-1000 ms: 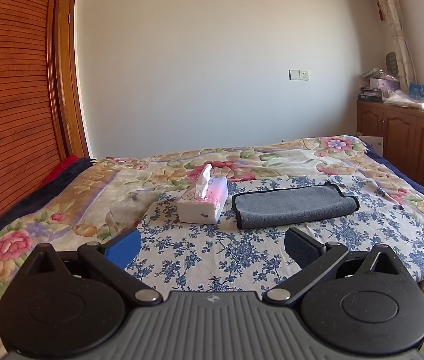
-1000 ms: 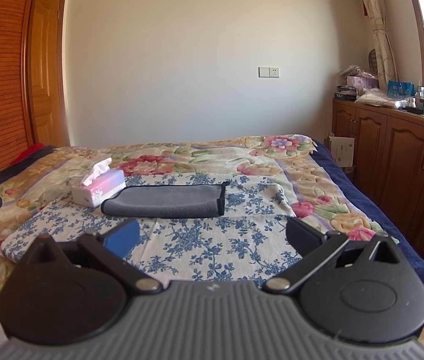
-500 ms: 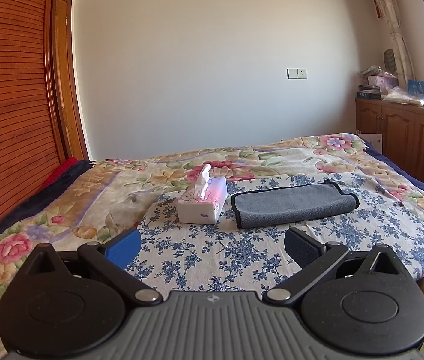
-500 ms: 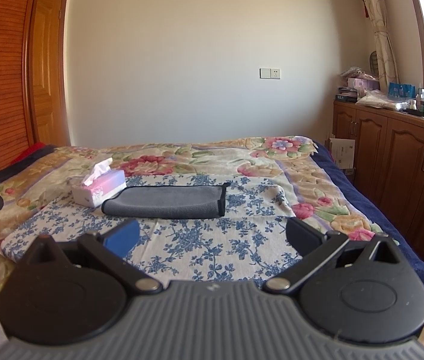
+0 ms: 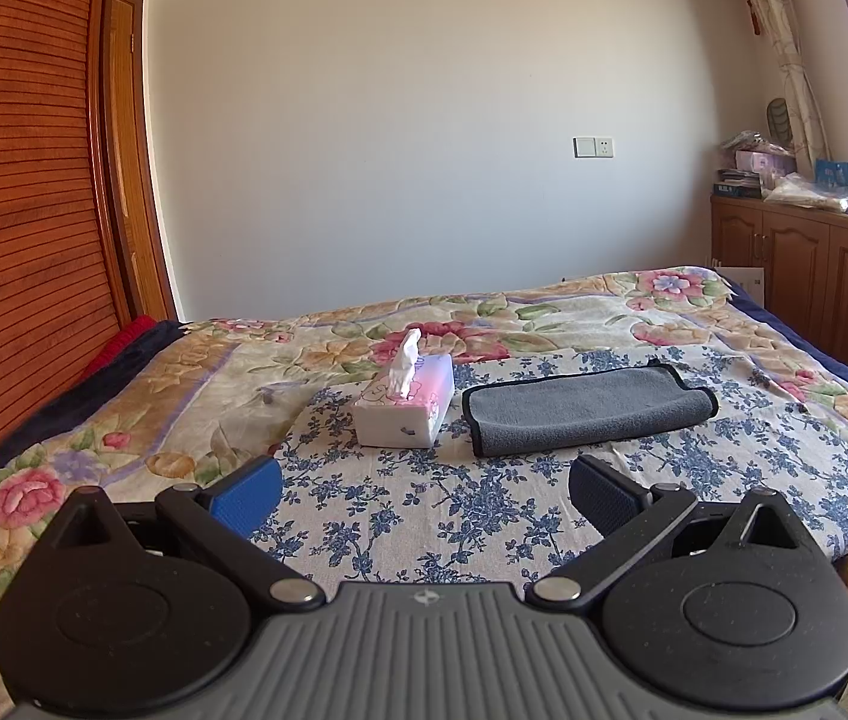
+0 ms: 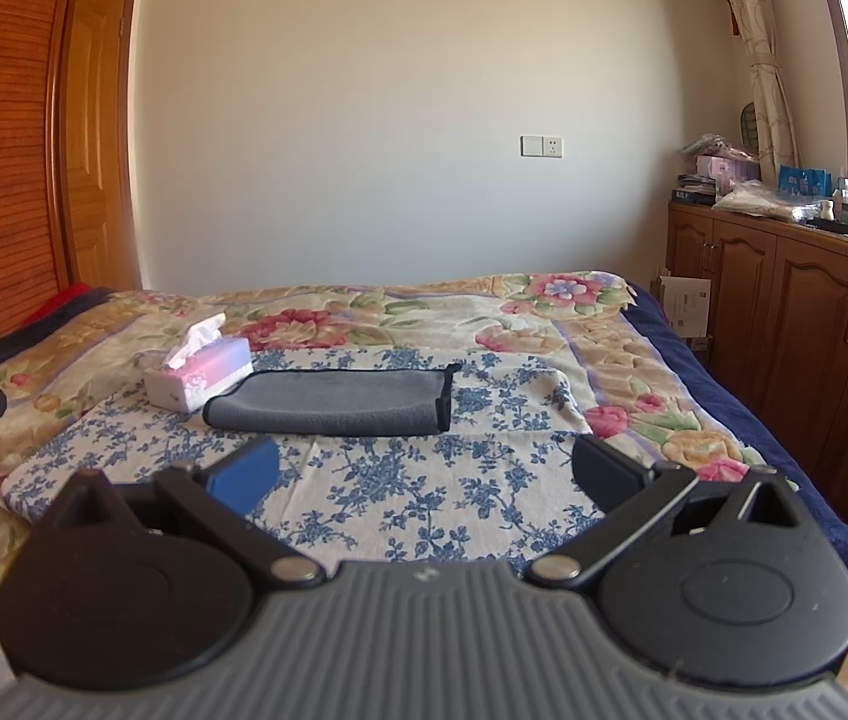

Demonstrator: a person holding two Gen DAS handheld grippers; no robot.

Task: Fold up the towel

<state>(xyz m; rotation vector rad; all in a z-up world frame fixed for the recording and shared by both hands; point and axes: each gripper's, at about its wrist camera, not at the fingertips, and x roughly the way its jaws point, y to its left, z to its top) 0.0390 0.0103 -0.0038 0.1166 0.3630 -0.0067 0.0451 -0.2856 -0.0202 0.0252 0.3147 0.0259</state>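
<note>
Grey towel [image 5: 589,414], folded, on bed [image 5: 664,312], right of tissue box [image 5: 406,408]. Left gripper [image 5: 424,489] and right gripper [image 6: 424,471]: fingers spread wide, empty, near side.

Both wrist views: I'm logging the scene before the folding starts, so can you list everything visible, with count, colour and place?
towel: one, grey with dark edging, lying folded over on the blue-flowered cloth, right of the tissue box
tissue box: one, white and pink, a tissue sticking up, close beside the towel's left end
blue-flowered cloth: one, white and blue, spread on the bed
floral bedspread: one, cream with pink flowers, covering the bed
wall switch and socket: one pair, white, on the back wall
cabinets: wooden, brown, along the right wall, clutter on top
slatted wooden panel: brown, far left
left gripper: open, short of the towel
right gripper: open, short of the towel
</note>
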